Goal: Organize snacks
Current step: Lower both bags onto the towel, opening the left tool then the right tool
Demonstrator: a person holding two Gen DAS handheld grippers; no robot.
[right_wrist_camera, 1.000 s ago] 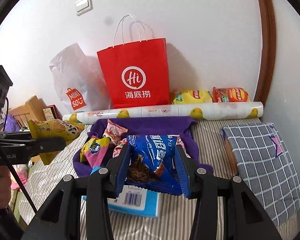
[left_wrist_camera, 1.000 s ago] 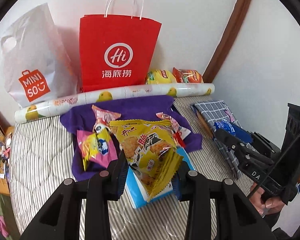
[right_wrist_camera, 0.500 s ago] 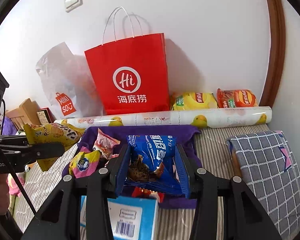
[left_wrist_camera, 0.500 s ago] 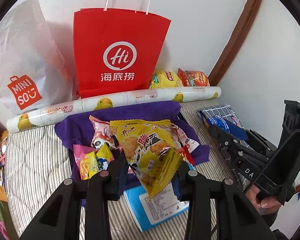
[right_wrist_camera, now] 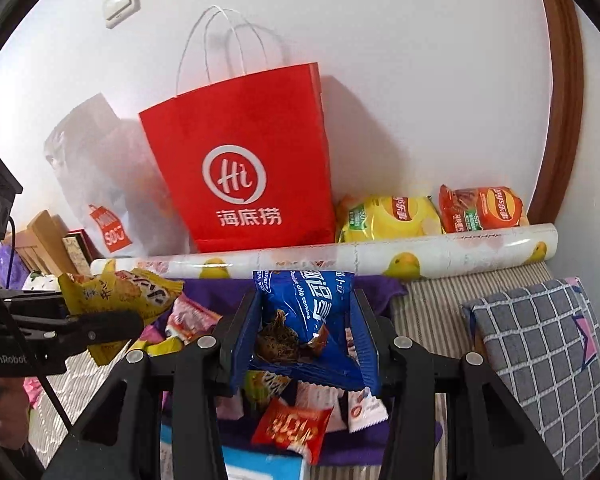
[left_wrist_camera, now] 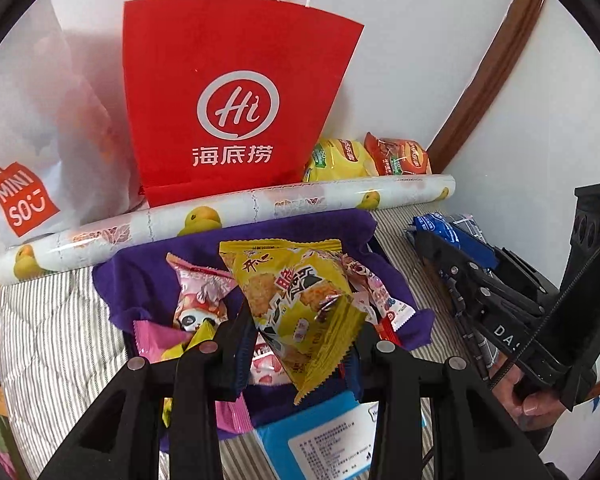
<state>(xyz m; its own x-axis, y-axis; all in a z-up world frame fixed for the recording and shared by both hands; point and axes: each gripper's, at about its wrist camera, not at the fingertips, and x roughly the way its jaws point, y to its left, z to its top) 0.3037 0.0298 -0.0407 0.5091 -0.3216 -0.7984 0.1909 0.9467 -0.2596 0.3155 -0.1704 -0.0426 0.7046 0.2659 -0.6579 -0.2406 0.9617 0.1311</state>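
Above the purple cloth (left_wrist_camera: 152, 276) spread on the striped bed (left_wrist_camera: 56, 344), pinching a crinkled yellow cracker packet (left_wrist_camera: 300, 300) in the left gripper (left_wrist_camera: 304, 344) and a glossy blue chocolate-chip cookie packet (right_wrist_camera: 308, 320) in the right gripper (right_wrist_camera: 306, 336), both clear of the loose pink and red snack sachets (left_wrist_camera: 198, 300) lying on the cloth; standing just behind, against the white wall, a tall red paper carrier bag with white cord handles (left_wrist_camera: 228, 104), beside a white plastic shopping bag (left_wrist_camera: 24, 152), with a rolled duck-print sheet (left_wrist_camera: 236, 216) lying across in front

Red bag (left_wrist_camera: 236, 92), purple cloth (left_wrist_camera: 148, 276)
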